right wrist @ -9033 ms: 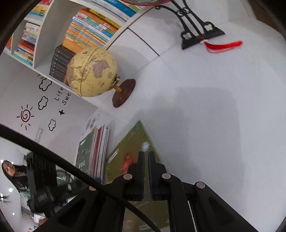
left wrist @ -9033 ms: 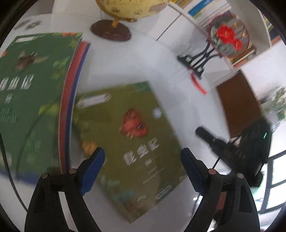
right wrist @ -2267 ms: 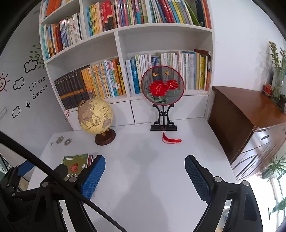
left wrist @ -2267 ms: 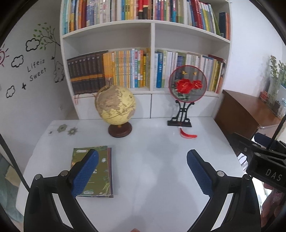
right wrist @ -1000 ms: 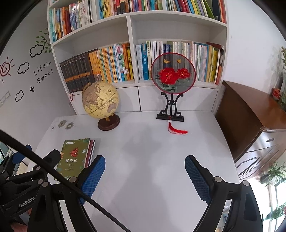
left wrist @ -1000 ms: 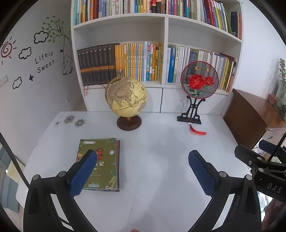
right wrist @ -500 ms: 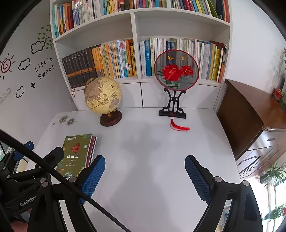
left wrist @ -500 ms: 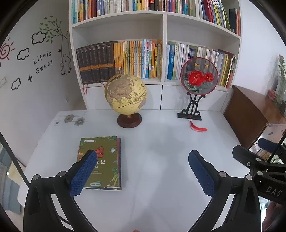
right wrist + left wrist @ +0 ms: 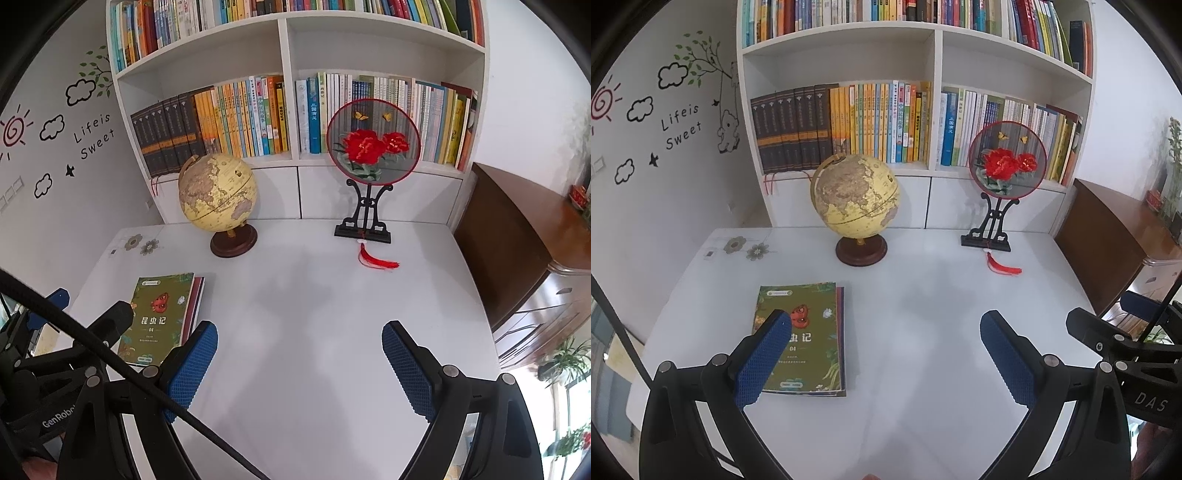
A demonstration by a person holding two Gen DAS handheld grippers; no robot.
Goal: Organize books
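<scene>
Both sets of jaws stood wide apart and held nothing: the left gripper (image 9: 886, 347) and the right gripper (image 9: 299, 354) hovered above a white desk (image 9: 923, 314), blue pads (image 9: 762, 363) spread to either side of bare desktop.

The books (image 9: 801, 336), a small flat stack topped by a green cover with a red insect, lay at about 9 o'clock on the desk in the left wrist view, partly behind the left gripper's left pad. In the right wrist view the stack (image 9: 162, 317) sat at about 8 o'clock, just beyond that gripper's left pad (image 9: 190, 374), with red and white edges of lower volumes showing along its right side. The left gripper's black frame (image 9: 55, 369) rose in front of the stack's left edge there; whether it touched the books could not be told.

A globe (image 9: 855, 197) on a dark round base stood at 12 o'clock, well apart from the stack. A round fan (image 9: 1006, 158) embroidered with red flowers stood on a black stand at 1 o'clock, its red tassel (image 9: 1003, 267) lying on the desk. Behind them a white bookcase (image 9: 934, 55) held rows of upright volumes. A brown cabinet (image 9: 517, 243) stood at 3 o'clock.
</scene>
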